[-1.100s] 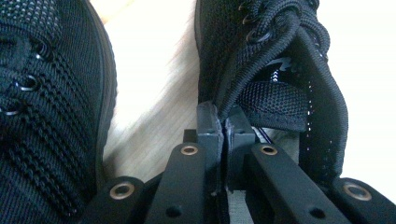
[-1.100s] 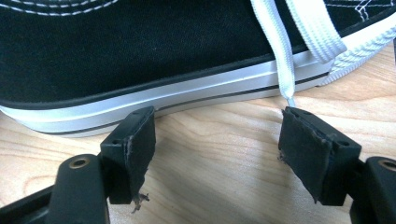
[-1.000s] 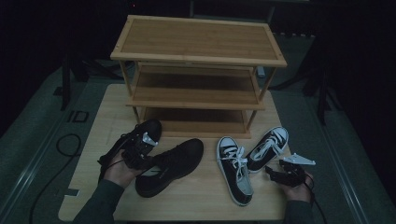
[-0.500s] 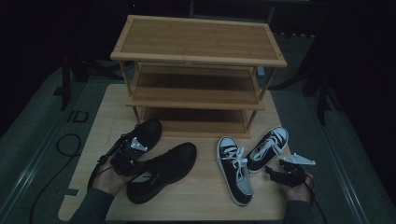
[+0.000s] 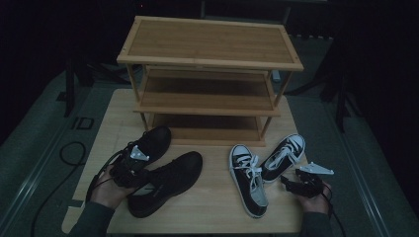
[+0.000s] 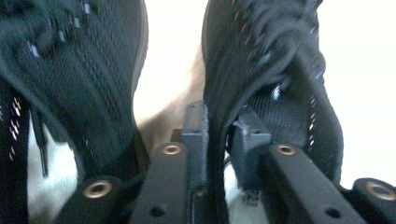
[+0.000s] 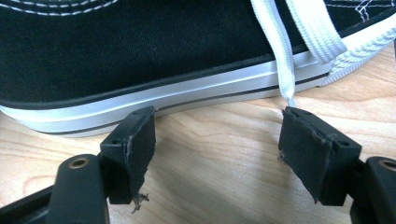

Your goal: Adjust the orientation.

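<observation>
Two black knit shoes lie at the table's left: one farther back [image 5: 153,143] [image 6: 70,70], one nearer [image 5: 170,180] [image 6: 261,56]. My left gripper [image 5: 142,177] [image 6: 219,135] sits at the nearer shoe's heel end. Its jaws have just been opening and straddle that shoe's collar wall without squeezing it. Two black-and-white sneakers [image 5: 249,180] [image 5: 284,155] lie at the right. My right gripper [image 5: 289,183] [image 7: 217,140] rests low over the wood, open and empty. Just beyond its pads runs a sneaker's white sole edge [image 7: 140,98], and a white lace [image 7: 280,56] hangs by the right pad.
A three-shelf bamboo shoe rack [image 5: 207,64] stands at the back of the wooden table [image 5: 207,217]. A black cable [image 5: 69,153] loops over the grey floor at the left. Dark stands flank the rack on both sides.
My left hand and its gripper have drifted left and toward the near edge, and the nearer black shoe has shifted left with them. The right gripper and the sneakers have stayed put.
</observation>
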{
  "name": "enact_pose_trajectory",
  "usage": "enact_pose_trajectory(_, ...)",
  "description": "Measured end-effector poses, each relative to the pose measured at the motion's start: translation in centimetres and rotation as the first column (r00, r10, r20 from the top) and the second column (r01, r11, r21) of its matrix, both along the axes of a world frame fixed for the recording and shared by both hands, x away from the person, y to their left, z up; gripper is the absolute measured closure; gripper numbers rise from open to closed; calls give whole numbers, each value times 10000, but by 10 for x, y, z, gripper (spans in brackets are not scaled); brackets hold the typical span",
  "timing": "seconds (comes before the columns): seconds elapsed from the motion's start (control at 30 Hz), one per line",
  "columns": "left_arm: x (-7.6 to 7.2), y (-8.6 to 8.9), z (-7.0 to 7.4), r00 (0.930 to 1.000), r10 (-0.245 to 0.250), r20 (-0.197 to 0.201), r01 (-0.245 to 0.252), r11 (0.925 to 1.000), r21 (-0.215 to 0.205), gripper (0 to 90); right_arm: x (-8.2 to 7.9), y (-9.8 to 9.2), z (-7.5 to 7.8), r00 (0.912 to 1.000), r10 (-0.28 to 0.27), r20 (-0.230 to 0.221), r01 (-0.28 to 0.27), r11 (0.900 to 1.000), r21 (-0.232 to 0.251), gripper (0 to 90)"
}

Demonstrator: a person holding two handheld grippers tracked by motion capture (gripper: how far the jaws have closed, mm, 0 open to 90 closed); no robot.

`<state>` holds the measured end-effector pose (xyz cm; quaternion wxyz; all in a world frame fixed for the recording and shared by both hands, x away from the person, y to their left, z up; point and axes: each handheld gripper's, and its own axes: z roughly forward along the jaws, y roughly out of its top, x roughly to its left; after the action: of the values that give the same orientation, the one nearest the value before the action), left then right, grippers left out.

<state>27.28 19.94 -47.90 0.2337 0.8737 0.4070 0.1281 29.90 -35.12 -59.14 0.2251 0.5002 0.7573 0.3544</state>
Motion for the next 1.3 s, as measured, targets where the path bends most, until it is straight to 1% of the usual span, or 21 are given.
enact_pose_trajectory(0.1, 7, -9, 2, 9998, -185, 44, 182, 9982, 570, 698, 0, 0, 0, 10000, -1, -3, 1, 10000, 2, 268)
enact_pose_trajectory(0.2, 11, -20, 0, 9989, -447, 151, 430, 9944, 967, 684, 0, 0, 0, 10000, 0, -2, 0, 10000, 1, 268)
enact_pose_trajectory(0.23, 13, -23, -1, 9987, -490, 148, 472, 9936, 1025, 698, 0, 0, 0, 10000, 2, -3, -2, 10000, -1, 268)
enact_pose_trajectory(0.27, 13, -23, -1, 9987, -490, 148, 472, 9936, 1025, 748, 0, 0, 0, 10000, 2, -3, -2, 10000, -1, 268)
enact_pose_trajectory(0.3, 14, -25, -2, 9986, -489, 187, 471, 9948, 903, 817, 0, 0, 0, 10000, 4, -2, -4, 10000, 0, 268)
enact_pose_trajectory(0.33, 15, -24, -2, 9989, -443, 183, 426, 9955, 843, 858, 0, 0, 0, 10000, 5, 0, -5, 10000, -1, 268)
enact_pose_trajectory(0.37, 15, -23, -2, 9990, -412, 149, 399, 9963, 767, 868, 0, 0, 0, 10000, 5, -1, -5, 10000, 0, 268)
enact_pose_trajectory(0.47, 15, -21, -2, 9995, -284, 126, 275, 9976, 641, 873, 0, 0, 0, 10000, 10, -1, -10, 10000, -1, 268)
enact_pose_trajectory(0.57, 16, -19, -2, 9998, -71, 170, 60, 9979, 648, 874, 0, 0, 0, 10000, 12, 1, -12, 10000, -1, 268)
enact_pose_trajectory(0.7, 17, -11, -3, 9984, 516, 229, -527, 9972, 538, 874, 0, 0, 0, 10000, 10, -1, -10, 10000, 1, 268)
enact_pose_trajectory(0.73, 17, -11, -3, 9984, 516, 229, -527, 9972, 538, 874, 0, 0, 0, 10000, 10, -1, -10, 10000, 1, 268)
enact_pose_trajectory(0.77, 17, -6, -3, 9964, 798, 301, -812, 9955, 497, 874, 0, 0, 0, 10000, 10, 0, -10, 10000, 0, 268)
enact_pose_trajectory(0.87, 18, 0, -4, 9906, 1298, 430, -1313, 9907, 345, 874, 0, 0, 0, 10000, 10, -1, -10, 10000, -1, 268)
enact_pose_trajectory(0.97, 17, 3, -4, 9884, 1428, 508, -1442, 9892, 250, 874, 0, 0, 0, 10000, 11, 1, -11, 10000, -3, 268)
enact_pose_trajectory(1.03, 17, 2, -5, 9871, 1475, 622, -1497, 9882, 315, 874, 0, 0, 0, 10000, 11, 1, -11, 10000, -3, 268)
enact_pose_trajectory(1.1, 17, 3, -5, 9883, 1402, 601, -1421, 9894, 293, 871, 0, 0, 0, 10000, 10, -1, -10, 10000, 0, 268)
enact_pose_trajectory(1.13, 17, 3, -5, 9883, 1387, 630, -1410, 9895, 331, 861, 0, 0, 0, 10000, 11, 0, -11, 10000, -2, 268)
enact_pose_trajectory(1.2, 17, 4, -5, 9875, 1418, 686, -1449, 9885, 425, 793, 0, 0, 0, 10000, 10, 0, -10, 10000, -1, 268)
enact_pose_trajectory(1.3, 14, 6, -3, 9852, 1441, 926, -1492, 9875, 511, 656, 0, 0, 0, 10000, 11, 1, -11, 10000, -2, 268)
